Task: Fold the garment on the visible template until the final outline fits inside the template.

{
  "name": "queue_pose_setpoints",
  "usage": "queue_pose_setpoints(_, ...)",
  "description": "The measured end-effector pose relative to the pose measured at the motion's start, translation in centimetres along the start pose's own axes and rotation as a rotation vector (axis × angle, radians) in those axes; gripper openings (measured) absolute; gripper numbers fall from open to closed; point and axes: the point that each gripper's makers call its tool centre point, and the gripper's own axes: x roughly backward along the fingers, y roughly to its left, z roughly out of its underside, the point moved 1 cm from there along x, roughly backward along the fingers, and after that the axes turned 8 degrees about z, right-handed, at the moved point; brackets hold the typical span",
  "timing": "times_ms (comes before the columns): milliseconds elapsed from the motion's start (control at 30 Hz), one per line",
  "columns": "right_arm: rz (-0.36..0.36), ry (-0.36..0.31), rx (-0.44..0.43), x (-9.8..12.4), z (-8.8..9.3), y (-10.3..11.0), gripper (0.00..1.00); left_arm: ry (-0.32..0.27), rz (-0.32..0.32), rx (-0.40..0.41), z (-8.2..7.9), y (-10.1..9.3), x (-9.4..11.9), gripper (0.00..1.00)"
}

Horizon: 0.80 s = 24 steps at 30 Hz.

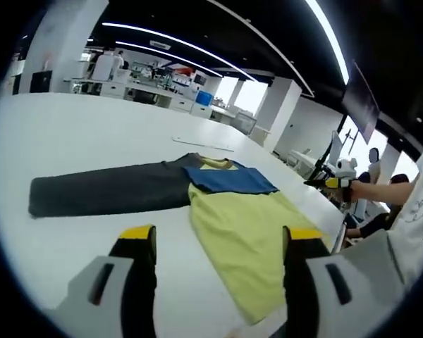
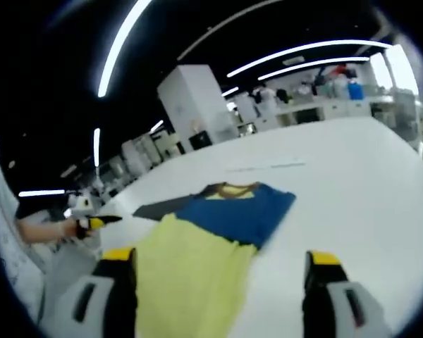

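open left gripper (image 1: 218,243) above garment (image 1: 240,222)

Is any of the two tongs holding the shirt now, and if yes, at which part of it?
Nothing is held. The left tongs and the right tongs are both open above the shirt, with no cloth between their jaws.

1. A broad white tabletop (image 1: 77,134) filled the foreground.
2. Long light strips (image 1: 328,35) ran across a dark ceiling (image 1: 268,28).
3. White pillars (image 1: 278,109) and cluttered benches (image 1: 155,88) stood behind, with bright windows (image 1: 243,95) beyond.
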Motion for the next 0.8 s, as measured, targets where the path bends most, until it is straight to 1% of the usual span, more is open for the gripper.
queue_pose_setpoints(67, 0.002, 0.002, -0.002, 0.3, 0.1, -0.3, 0.99, 0.003, -0.006, 0.003, -0.1, 0.9, 0.0, 0.70)
queue_pose_setpoints(133, 0.005, 0.000, 0.003, 0.6, 0.3, 0.2, 0.99, 0.003, -0.025, 0.017, -0.2, 1.8, 0.1, 0.69)
queue_pose_setpoints(167, 0.006, -0.004, -0.004, 0.7, 0.3, 0.4, 0.99, -0.001, -0.034, 0.021, -0.3, 2.7, 0.1, 0.69)
queue_pose_setpoints(233, 0.003, -0.018, -0.024, 0.8, 0.4, 0.8, 0.99, -0.004, -0.062, 0.040, -0.3, 3.7, 0.2, 0.69)
queue_pose_setpoints(267, 0.002, -0.014, -0.030, 0.9, 0.6, 1.0, 0.99, -0.013, -0.077, 0.050, -0.4, 4.3, 0.3, 0.69)
queue_pose_setpoints(333, 0.000, -0.008, -0.030, 1.0, 1.0, 1.4, 0.99, -0.060, -0.125, 0.076, -0.9, 6.3, 0.8, 0.68)
queue_pose_setpoints(367, 0.004, 0.001, -0.027, 1.0, 1.2, 1.4, 0.99, -0.073, -0.165, 0.096, -1.0, 7.5, 1.2, 0.68)
queue_pose_setpoints(433, 0.004, 0.012, -0.021, 1.2, 1.5, 1.5, 0.99, -0.095, -0.237, 0.095, -1.2, 9.6, 2.1, 0.68)
queue_pose_setpoints(467, 0.004, 0.020, -0.019, 1.3, 1.7, 1.7, 0.99, -0.104, -0.258, 0.103, -1.2, 10.4, 2.6, 0.68)
queue_pose_setpoints(500, 0.004, 0.021, -0.027, 1.3, 1.7, 1.7, 0.99, -0.117, -0.290, 0.131, -1.2, 11.4, 3.2, 0.68)
queue_pose_setpoints(533, 0.004, 0.020, -0.034, 1.4, 1.7, 1.6, 0.99, -0.120, -0.306, 0.133, -1.2, 12.2, 3.6, 0.68)
queue_pose_setpoints(600, 0.015, 0.016, -0.045, 1.8, 1.7, 1.3, 0.99, -0.116, -0.341, 0.121, -1.3, 13.7, 4.3, 0.67)
queue_pose_setpoints(633, 0.016, 0.016, -0.049, 1.8, 1.8, 1.3, 0.99, -0.111, -0.354, 0.128, -1.1, 13.7, 4.5, 0.67)
queue_pose_setpoints(667, 0.018, 0.020, -0.051, 1.9, 1.8, 1.2, 0.99, -0.113, -0.371, 0.124, -1.2, 14.3, 4.9, 0.67)
queue_pose_setpoints(767, 0.029, 0.025, -0.054, 2.2, 2.0, 1.0, 0.99, -0.147, -0.424, 0.146, -1.6, 16.4, 6.4, 0.66)
queue_pose_setpoints(800, 0.029, 0.021, -0.059, 2.3, 2.0, 1.0, 0.99, -0.162, -0.456, 0.157, -1.7, 17.1, 6.9, 0.65)
